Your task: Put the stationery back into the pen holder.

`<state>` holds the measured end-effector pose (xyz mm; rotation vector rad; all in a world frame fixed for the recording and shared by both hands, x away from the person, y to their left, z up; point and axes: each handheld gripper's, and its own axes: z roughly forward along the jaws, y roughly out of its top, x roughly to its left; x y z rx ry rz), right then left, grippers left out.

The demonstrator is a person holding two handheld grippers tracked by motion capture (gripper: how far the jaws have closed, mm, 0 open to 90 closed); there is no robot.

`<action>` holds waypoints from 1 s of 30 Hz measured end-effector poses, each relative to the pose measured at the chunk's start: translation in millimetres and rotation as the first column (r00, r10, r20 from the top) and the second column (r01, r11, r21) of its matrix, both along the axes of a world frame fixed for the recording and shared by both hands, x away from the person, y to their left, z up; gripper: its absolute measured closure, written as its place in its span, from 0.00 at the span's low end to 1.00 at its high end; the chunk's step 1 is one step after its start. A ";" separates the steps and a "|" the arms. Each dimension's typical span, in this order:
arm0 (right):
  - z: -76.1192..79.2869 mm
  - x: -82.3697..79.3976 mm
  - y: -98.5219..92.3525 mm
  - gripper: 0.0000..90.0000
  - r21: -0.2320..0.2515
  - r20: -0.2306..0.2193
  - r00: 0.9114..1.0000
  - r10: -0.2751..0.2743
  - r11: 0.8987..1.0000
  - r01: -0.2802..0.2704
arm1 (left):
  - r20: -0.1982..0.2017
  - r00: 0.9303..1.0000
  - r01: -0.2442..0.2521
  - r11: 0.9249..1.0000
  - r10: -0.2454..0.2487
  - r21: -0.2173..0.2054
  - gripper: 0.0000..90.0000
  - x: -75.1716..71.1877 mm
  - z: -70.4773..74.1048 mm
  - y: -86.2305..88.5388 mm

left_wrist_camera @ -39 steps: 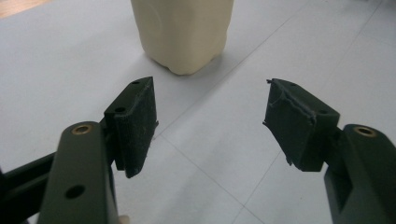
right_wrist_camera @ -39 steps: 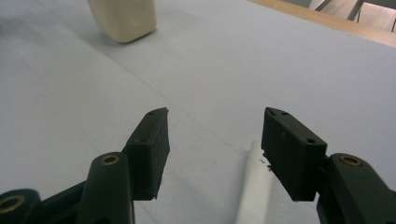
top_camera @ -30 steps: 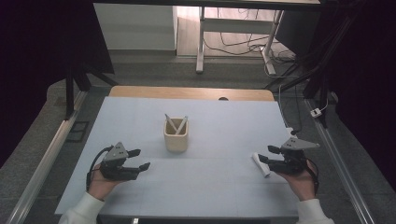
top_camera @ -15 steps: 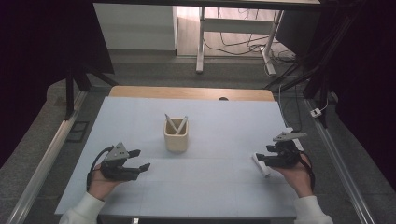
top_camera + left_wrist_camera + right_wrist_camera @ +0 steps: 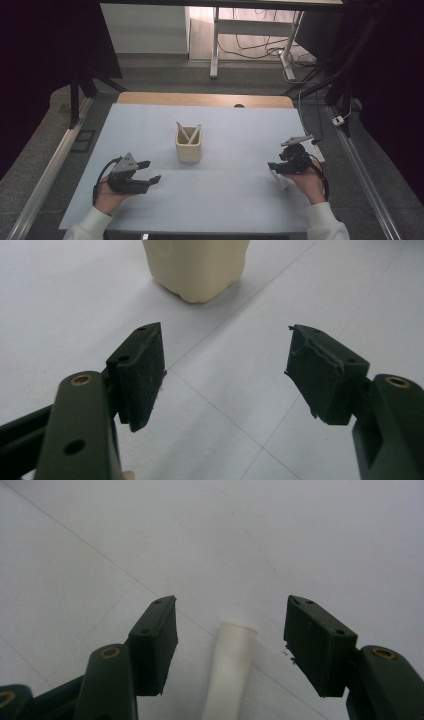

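the right gripper (image 5: 230,630) hangs unclenched, one white stick (image 5: 227,672) lying on the table (image 5: 225,200) between its jaws, untouched. the left gripper (image 5: 225,362) gapes with nothing in it. one cream cup (image 5: 188,146) at mid-table holds two more sticks (image 5: 188,133).

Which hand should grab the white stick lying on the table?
The right. The right gripper already has the white stick between its open fingers; the left gripper faces the cup.
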<state>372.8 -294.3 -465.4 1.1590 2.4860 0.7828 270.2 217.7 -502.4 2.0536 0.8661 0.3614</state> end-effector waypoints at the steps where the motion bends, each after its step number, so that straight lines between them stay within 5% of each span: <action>1: -0.8 0.0 -0.6 0.42 -0.002 -0.003 1.000 -0.003 1.000 0.003 | 0.000 1.000 -0.001 1.000 0.001 0.000 0.34 0.0 0.0 0.0; 30: -27.7 7.6 1.0 0.42 -0.092 -0.067 0.997 -0.040 0.995 0.034 | -0.013 1.000 -0.003 1.000 0.003 0.008 0.31 0.6 -0.8 -2.0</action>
